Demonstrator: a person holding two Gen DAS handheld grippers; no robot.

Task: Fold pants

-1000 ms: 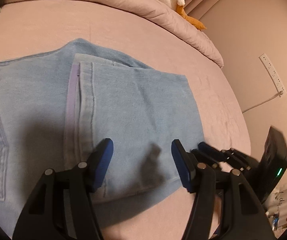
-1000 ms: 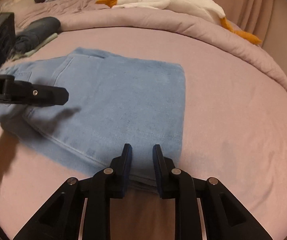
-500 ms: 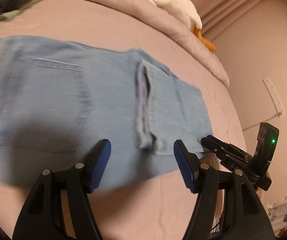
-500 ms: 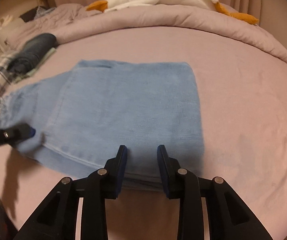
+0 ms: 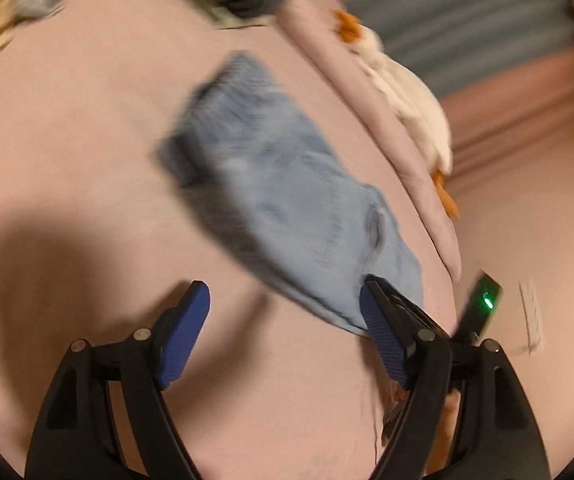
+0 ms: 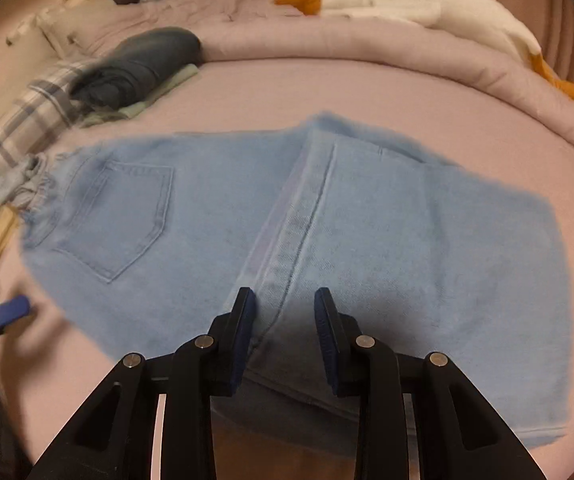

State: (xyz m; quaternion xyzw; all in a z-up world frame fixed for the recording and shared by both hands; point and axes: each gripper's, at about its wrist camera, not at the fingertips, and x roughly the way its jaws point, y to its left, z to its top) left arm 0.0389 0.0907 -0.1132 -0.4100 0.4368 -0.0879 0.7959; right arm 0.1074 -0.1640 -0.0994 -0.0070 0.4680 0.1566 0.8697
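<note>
Light blue jeans (image 6: pixel 327 232) lie folded flat on the pink bed, back pocket (image 6: pixel 127 216) at the left and a leg hem seam across the middle. My right gripper (image 6: pixel 283 320) is open and empty, hovering over the jeans' near edge. In the blurred left wrist view the jeans (image 5: pixel 287 200) run diagonally. My left gripper (image 5: pixel 283 320) is wide open and empty over bare sheet, near the jeans' near corner. Its blue fingertip (image 6: pixel 7 312) shows at the far left of the right wrist view.
A rolled pink duvet (image 6: pixel 367 44) with a white goose plush (image 6: pixel 427 4) lies along the back. Dark folded clothes (image 6: pixel 139 64) and plaid fabric (image 6: pixel 27 112) sit at the back left. A wall outlet strip (image 5: pixel 531 312) is at the right.
My left gripper has swung away to the left of the jeans, off the fabric. My right gripper has opened wider and shifted left along the near edge, over the hem seam.
</note>
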